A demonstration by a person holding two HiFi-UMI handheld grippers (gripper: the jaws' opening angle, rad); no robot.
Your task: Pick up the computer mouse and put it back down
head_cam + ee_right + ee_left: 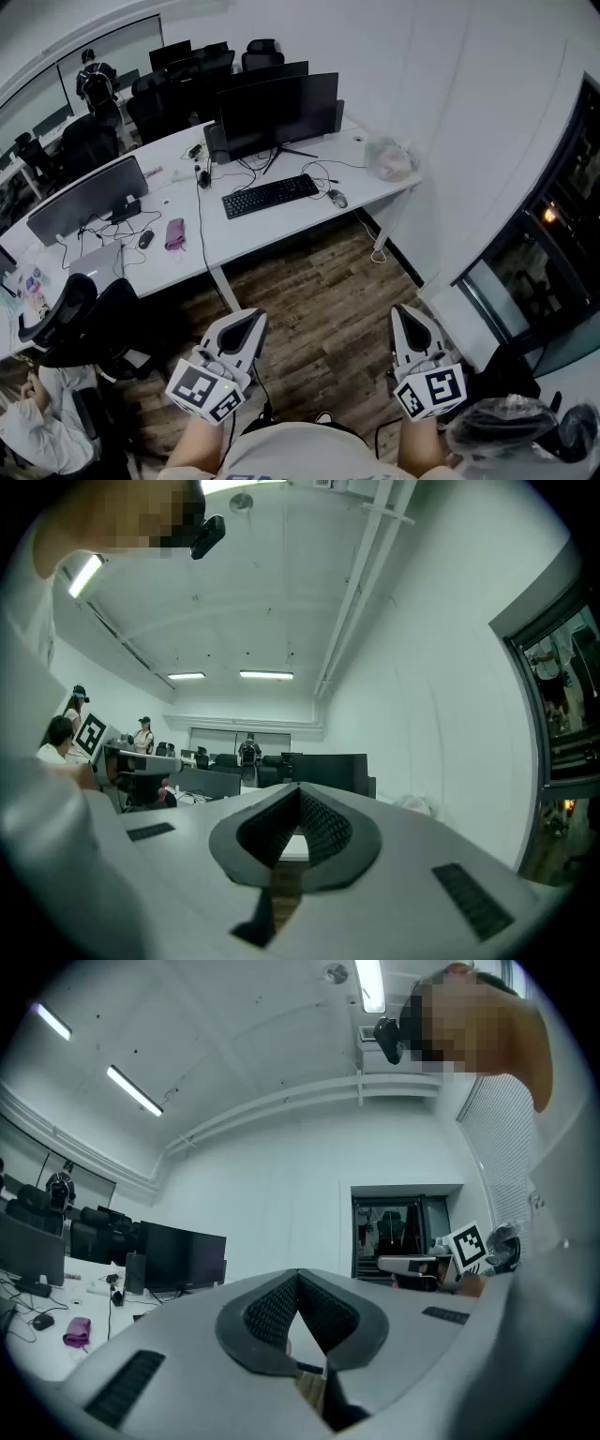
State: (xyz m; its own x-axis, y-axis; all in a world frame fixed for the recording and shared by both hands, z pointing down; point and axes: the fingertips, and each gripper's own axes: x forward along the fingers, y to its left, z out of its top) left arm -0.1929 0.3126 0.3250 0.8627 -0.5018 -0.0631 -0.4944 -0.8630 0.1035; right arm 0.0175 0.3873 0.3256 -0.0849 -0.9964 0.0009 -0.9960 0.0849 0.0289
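Nearest to us, the left tool and the right tool sit low in the head view, side by side and level over the wooden floor. In the left gripper view, the left tool has its tips pressed together with nothing between them. The right gripper view shows the right tool closed the same way and empty.

The computer mouse lies on the white surface, toward its right end and nearer the front edge than the back. It sits just beside the right end of the black keyboard. It is small in the picture, but we read its long axis as running roughly from the front edge toward the back, a little slanted. Its cable end points back toward the monitor.

The mouse is well apart from both tools, across a stretch of floor. Sideways it falls between them, somewhat closer to the right tool's line.

A crumpled plastic bag rests near the surface's right corner, and a purple item lies further left. A second monitor stands toward the left end. Black office chairs crowd the left side, a seated person shows at the lower left, and dark glass fills the right wall.
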